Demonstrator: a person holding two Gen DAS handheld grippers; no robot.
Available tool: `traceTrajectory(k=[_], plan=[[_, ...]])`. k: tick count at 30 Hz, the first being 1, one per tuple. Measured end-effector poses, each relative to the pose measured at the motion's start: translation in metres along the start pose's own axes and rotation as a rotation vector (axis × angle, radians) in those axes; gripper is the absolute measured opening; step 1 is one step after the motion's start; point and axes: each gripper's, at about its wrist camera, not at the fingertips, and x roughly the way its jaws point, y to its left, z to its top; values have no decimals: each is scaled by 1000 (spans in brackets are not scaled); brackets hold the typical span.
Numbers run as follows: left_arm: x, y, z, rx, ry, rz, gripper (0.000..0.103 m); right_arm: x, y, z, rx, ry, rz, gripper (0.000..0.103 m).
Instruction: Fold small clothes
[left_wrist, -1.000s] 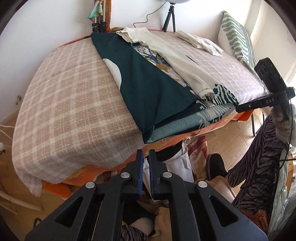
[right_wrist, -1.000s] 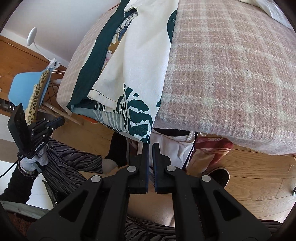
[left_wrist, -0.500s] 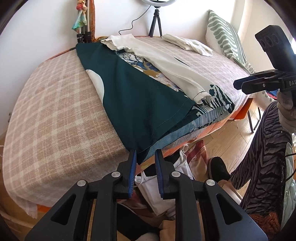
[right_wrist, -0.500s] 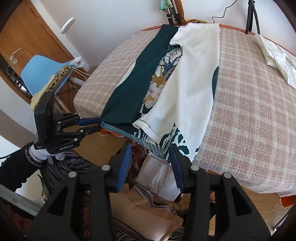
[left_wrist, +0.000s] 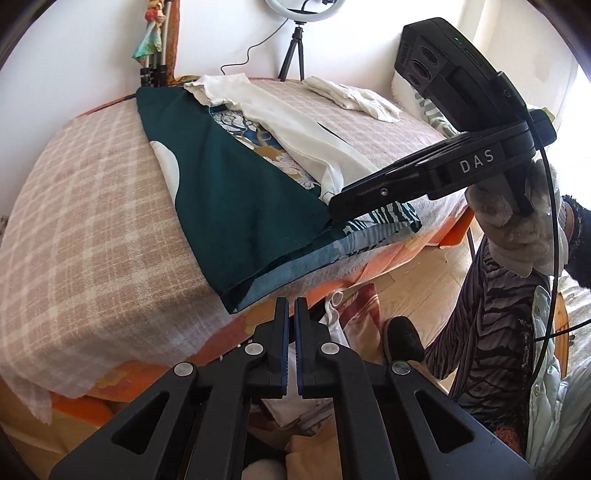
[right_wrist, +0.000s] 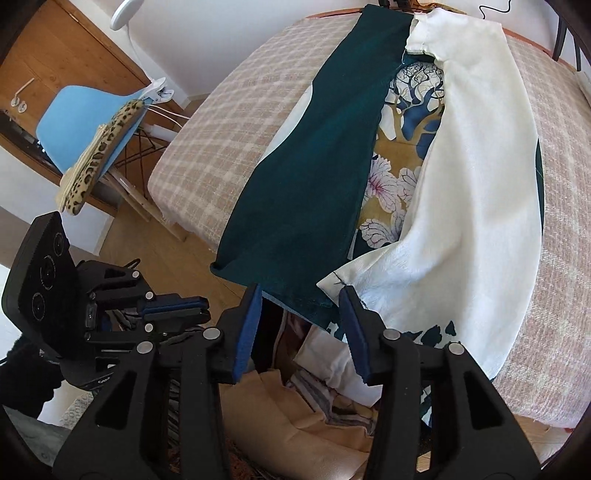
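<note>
A dark green garment with a floral lining (left_wrist: 236, 192) lies lengthwise on the checked bed (left_wrist: 81, 206), with a white cloth (left_wrist: 295, 125) folded over its far side. It also shows in the right wrist view (right_wrist: 317, 170), with the white cloth (right_wrist: 476, 192) beside it. My left gripper (left_wrist: 290, 314) is shut and empty, just below the garment's near corner at the bed edge. My right gripper (right_wrist: 301, 299) is open, its jaws either side of the garment's near hem. It also shows in the left wrist view (left_wrist: 332, 206), over that hem.
A small white garment (left_wrist: 351, 98) lies at the bed's far side. A pile of clothes (right_wrist: 332, 391) sits on the wooden floor below the bed edge. A blue chair (right_wrist: 85, 118) with a leopard-print item stands to the left. A tripod with ring light (left_wrist: 295, 48) stands behind the bed.
My right gripper has opened wider and moved in over the garment's near hem. My left gripper has gone from slightly open to shut and drawn back a little below the bed edge.
</note>
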Motion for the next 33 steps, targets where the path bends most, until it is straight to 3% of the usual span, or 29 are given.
traceTrajectory(k=[1,2,3,10,14,17,18,19,20,23,28,33], plan=[[-4,6,0,-29,-10,13,13,-9,-3,-5,0,-15,6,48],[-8,13,2,-59,-27,28,32,-18,-9,-9,12,-31,7,48],[-13,20,3,-88,-50,36,43,-28,-17,-14,34,-49,0,48],[1,53,22,-248,-42,12,43,-67,-101,-36,302,-126,-144,49],[20,54,26,-283,15,-17,43,-51,-123,-41,356,-77,-87,49],[28,51,25,-287,40,-53,35,-48,-120,-42,325,-89,-80,50],[30,50,26,-273,34,-40,13,-47,-118,-41,309,-89,-74,50],[33,49,27,-261,42,-41,1,-45,-116,-42,298,-84,-58,50],[35,51,28,-267,37,-51,0,-44,-112,-41,279,-88,-56,47],[34,54,31,-284,25,-61,0,-33,-108,-37,242,-38,-36,5],[3,53,33,-267,-35,-65,0,-57,-115,-41,248,-77,-9,4],[22,58,25,-291,26,-65,0,-51,-126,-50,284,-65,12,4]])
